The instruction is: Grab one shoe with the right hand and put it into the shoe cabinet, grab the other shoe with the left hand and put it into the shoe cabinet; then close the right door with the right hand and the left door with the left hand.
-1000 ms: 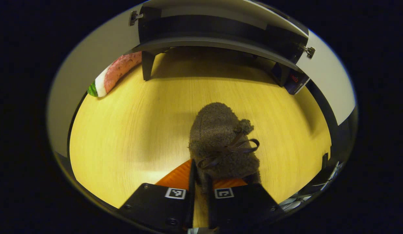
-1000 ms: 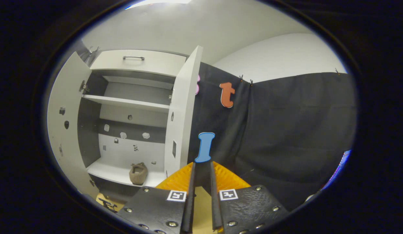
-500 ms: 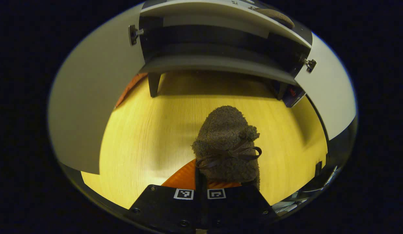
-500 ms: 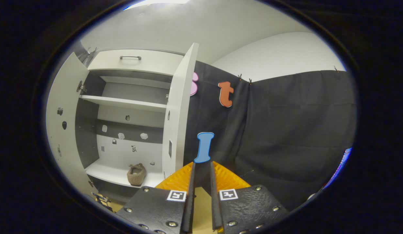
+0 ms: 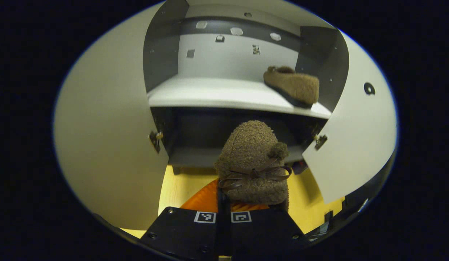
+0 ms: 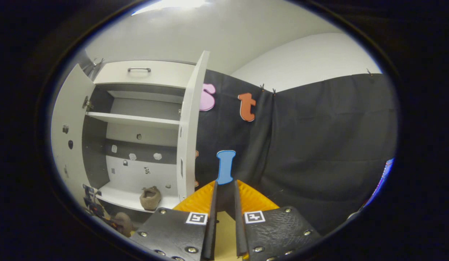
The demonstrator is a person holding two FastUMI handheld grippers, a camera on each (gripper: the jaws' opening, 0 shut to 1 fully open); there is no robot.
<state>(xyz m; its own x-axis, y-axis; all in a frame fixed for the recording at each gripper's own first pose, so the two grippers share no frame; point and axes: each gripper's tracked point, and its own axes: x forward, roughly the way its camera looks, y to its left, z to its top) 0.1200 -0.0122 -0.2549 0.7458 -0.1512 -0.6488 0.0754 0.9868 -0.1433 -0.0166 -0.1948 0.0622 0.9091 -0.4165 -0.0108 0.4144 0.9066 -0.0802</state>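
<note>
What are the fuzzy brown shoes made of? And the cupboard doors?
The held shoe and the shoe on the shelf look like curly, woolly fleece, matte and nubbly, perhaps teddy fabric. The held one's bow looks like smooth, slightly shiny ribbon. The cabinet doors seem to be smooth, matte white coated board, probably laminated wood.

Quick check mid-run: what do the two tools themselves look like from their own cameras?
Both look alike: the left tool and right tool each have two flat black plates with screws, each plate carrying a small square black-and-white marker, plus ribbed orange parts behind.
</note>
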